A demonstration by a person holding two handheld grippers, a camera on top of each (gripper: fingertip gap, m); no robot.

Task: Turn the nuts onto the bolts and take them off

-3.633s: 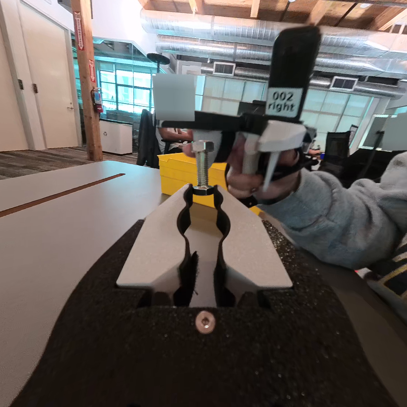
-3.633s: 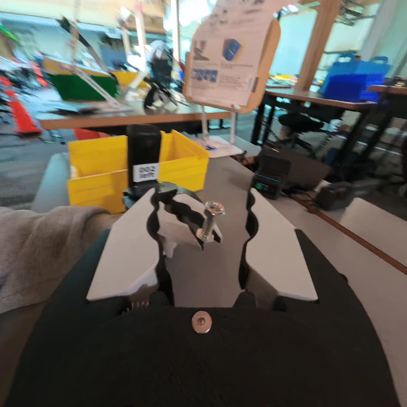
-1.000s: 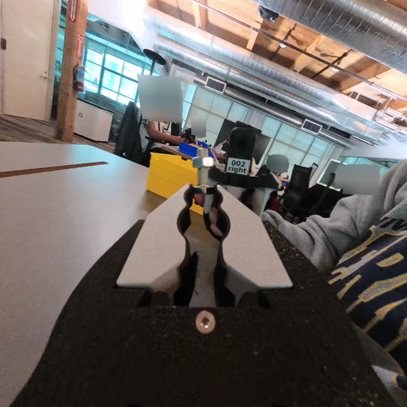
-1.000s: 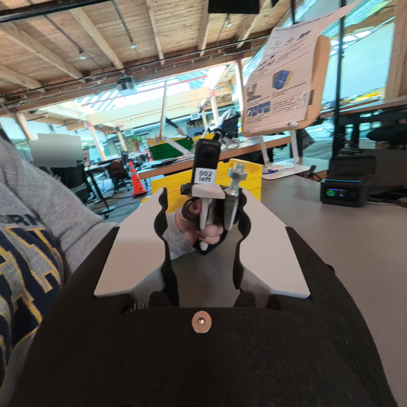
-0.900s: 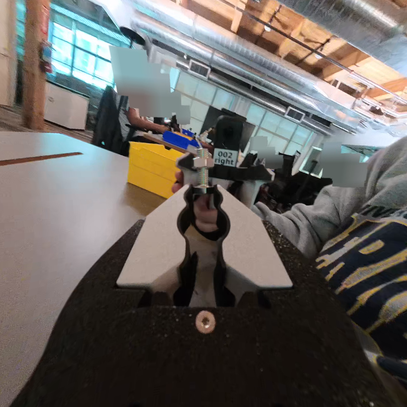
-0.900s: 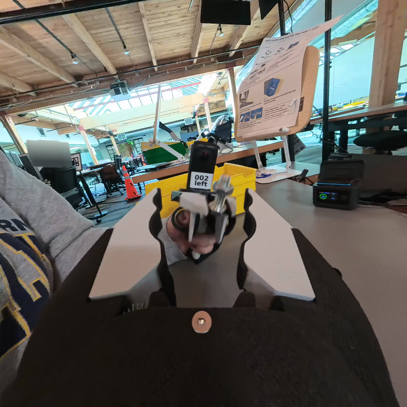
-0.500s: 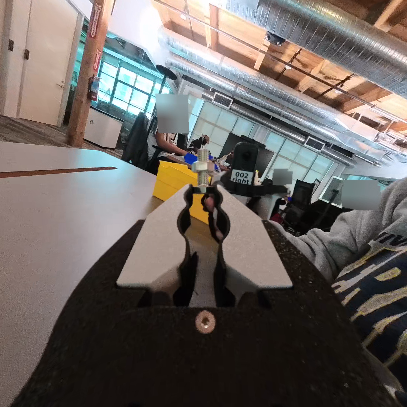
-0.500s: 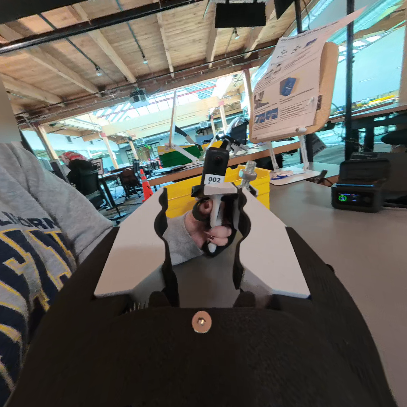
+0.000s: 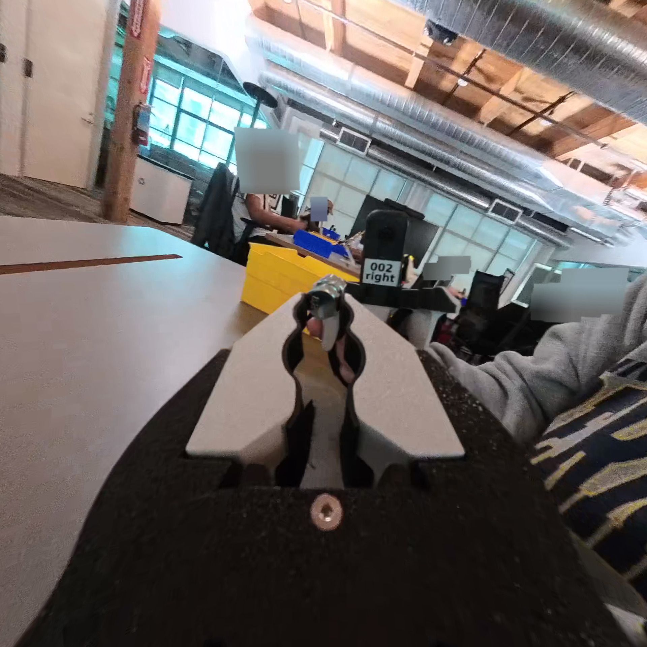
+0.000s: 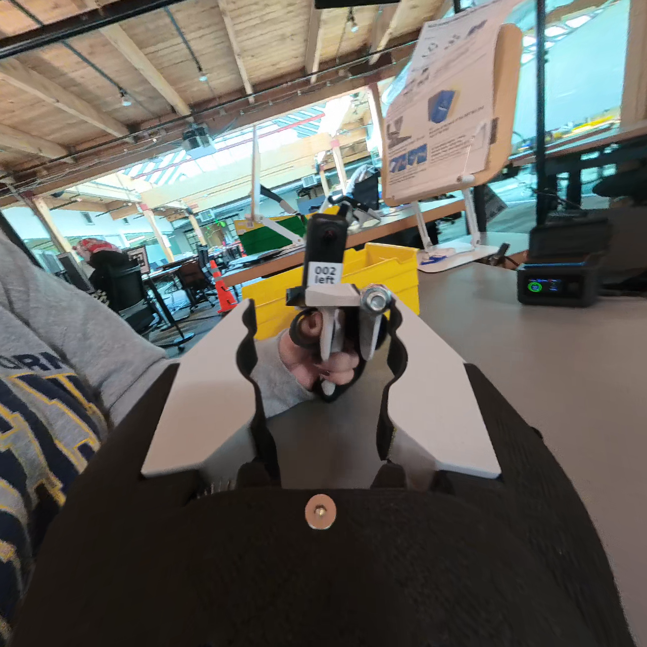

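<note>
My left gripper (image 9: 324,306) is shut on a silver bolt (image 9: 322,301) at its fingertips. The bolt lies tilted away from this camera, with a nut (image 9: 331,284) near its far end. In the right wrist view the bolt's end (image 10: 375,301) with the nut points at the camera, held by the left gripper (image 10: 345,317). My right gripper (image 10: 322,308) is open, its jaws wide apart. The bolt end is just inside its right fingertip (image 10: 397,308); I cannot tell if they touch. The right gripper also shows in the left wrist view (image 9: 402,301), facing mine.
A yellow bin (image 9: 280,280) stands on the grey table (image 9: 105,332) behind the grippers; it also shows in the right wrist view (image 10: 385,273). A black device with a lit screen (image 10: 556,285) and a paper stand (image 10: 451,115) are at the right. A person's grey sleeve (image 9: 525,378) is close.
The bolt stood upright in the left gripper; it is now tipped over so its nut end points at the right gripper's camera. The right gripper stays open.
</note>
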